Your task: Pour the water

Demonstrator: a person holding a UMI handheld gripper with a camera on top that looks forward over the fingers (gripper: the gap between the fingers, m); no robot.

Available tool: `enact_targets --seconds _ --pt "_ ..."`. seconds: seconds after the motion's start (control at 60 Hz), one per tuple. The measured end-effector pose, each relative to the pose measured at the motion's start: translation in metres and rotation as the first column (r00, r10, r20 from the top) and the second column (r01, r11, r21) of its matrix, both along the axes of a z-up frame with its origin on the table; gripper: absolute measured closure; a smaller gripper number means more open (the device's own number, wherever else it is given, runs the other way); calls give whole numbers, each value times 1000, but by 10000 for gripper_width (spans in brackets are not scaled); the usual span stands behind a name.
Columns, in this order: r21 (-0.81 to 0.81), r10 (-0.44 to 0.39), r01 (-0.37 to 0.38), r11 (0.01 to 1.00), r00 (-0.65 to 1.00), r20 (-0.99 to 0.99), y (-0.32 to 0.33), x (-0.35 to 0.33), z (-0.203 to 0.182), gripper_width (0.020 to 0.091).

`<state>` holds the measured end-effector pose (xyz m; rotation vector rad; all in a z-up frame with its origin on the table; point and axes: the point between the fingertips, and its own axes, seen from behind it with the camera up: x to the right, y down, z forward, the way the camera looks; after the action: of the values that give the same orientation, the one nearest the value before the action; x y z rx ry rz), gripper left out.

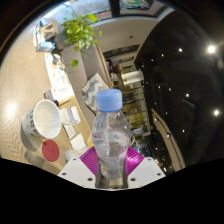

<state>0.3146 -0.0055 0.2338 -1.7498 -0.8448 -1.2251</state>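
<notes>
A clear plastic water bottle point(110, 135) with a light blue cap point(109, 99) stands upright between my fingers, lifted above the table. My gripper point(111, 168) is shut on the bottle's lower body, with the magenta pads point(89, 160) pressing on both sides. A white cup point(46, 118) sits on the white table point(62, 80) to the left, beyond the fingers. Beside the cup, nearer to me, lies a red round coaster point(51, 150).
A green potted plant point(78, 33) stands at the table's far end, with a small box-like object point(45, 38) to its left. White packets point(70, 115) lie by the cup. Shelving point(128, 75) and a dark wall point(185, 90) are to the right.
</notes>
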Motion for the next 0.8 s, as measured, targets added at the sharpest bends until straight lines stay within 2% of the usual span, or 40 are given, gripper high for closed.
enact_targets --seconds 0.167,0.35,0.533,0.8 --pt "77 66 -35 996 893 -446 -8 -18 13 793" --pt "75 61 3 997 556 -829 -2 -19 -27 786" --pt "22 21 -2 1000 349 -937 14 -15 -83 787" --pt "-37 -16 -72 997 272 -962 29 -20 -148 785"
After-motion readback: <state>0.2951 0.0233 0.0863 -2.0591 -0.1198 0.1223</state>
